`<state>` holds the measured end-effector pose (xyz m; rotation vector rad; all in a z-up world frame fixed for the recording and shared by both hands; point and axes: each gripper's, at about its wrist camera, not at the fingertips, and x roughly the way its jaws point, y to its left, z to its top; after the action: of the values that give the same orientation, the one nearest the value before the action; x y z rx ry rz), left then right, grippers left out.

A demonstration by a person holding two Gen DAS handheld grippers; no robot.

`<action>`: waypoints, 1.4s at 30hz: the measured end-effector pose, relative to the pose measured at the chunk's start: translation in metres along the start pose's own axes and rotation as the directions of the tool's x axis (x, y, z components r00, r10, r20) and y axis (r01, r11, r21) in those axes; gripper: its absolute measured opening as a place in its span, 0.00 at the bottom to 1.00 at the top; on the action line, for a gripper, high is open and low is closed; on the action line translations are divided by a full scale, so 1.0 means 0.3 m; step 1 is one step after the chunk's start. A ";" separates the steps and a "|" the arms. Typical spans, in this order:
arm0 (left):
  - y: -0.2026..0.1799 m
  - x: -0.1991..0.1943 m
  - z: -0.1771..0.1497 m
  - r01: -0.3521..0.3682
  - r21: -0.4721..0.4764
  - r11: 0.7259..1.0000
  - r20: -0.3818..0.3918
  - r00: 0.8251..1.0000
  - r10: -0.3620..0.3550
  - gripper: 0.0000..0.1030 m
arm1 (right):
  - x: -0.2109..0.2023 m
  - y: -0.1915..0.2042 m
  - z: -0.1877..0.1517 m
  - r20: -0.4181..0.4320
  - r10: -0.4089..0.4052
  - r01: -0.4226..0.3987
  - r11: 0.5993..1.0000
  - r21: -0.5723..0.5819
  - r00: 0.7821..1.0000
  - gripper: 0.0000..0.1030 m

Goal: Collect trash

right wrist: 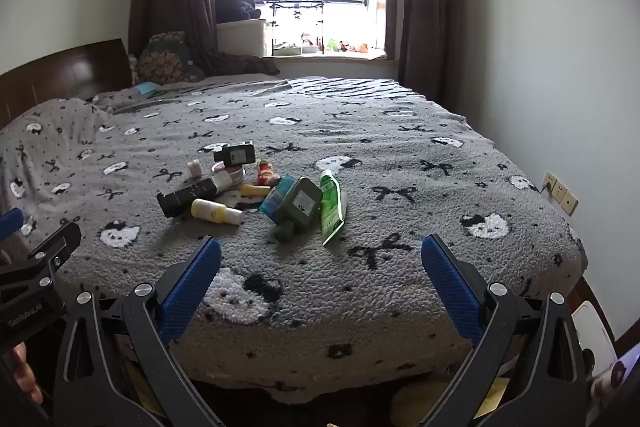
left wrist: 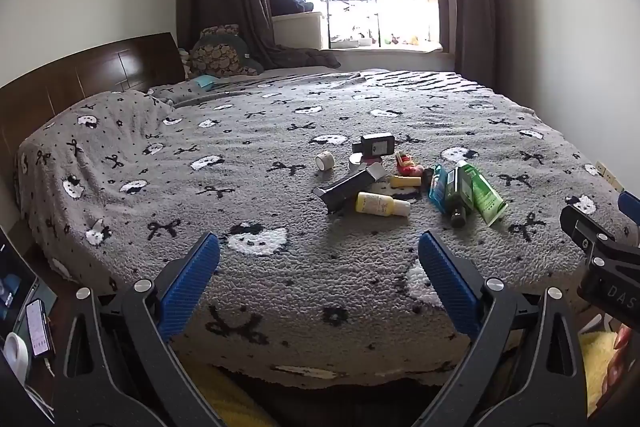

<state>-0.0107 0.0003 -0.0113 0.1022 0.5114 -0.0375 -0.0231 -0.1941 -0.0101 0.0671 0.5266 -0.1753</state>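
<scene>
Well beyond both grippers' wide-apart fingers (left wrist: pixel 200 279), the trash pile (left wrist: pixel 400 183) lies on the bed (left wrist: pixel 200 131), untouched.

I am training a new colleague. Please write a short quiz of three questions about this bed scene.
1. True or false: both grippers hold something.
2. Which lies nearest the bed's front edge? A) yellow bottle B) tape roll C) dark box with the white label
3. What lies directly beside the green tube, on its left in the right wrist view?

Key: 1. False; left gripper and right gripper are open, empty. 2. A. 3. The dark green bottle.
</scene>
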 end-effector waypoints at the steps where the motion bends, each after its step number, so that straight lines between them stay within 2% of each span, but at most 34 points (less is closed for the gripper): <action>1: -0.002 -0.001 0.002 0.000 0.001 1.000 -0.002 1.000 0.000 0.92 | 0.000 0.001 -0.001 0.001 0.001 -0.001 1.000 -0.001 1.000 0.97; 2: -0.011 0.009 0.026 -0.003 0.002 1.000 -0.015 1.000 0.003 0.92 | -0.003 0.000 0.002 0.001 0.001 -0.001 1.000 -0.001 1.000 0.97; 42: -0.004 -0.001 0.042 -0.007 0.008 1.000 -0.002 1.000 0.007 0.92 | -0.014 0.012 0.018 0.010 0.012 -0.011 1.000 -0.014 1.000 0.97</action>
<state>-0.0049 -0.0023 -0.0002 0.1115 0.5126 -0.0322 -0.0233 -0.1905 -0.0031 0.0557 0.5177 -0.1607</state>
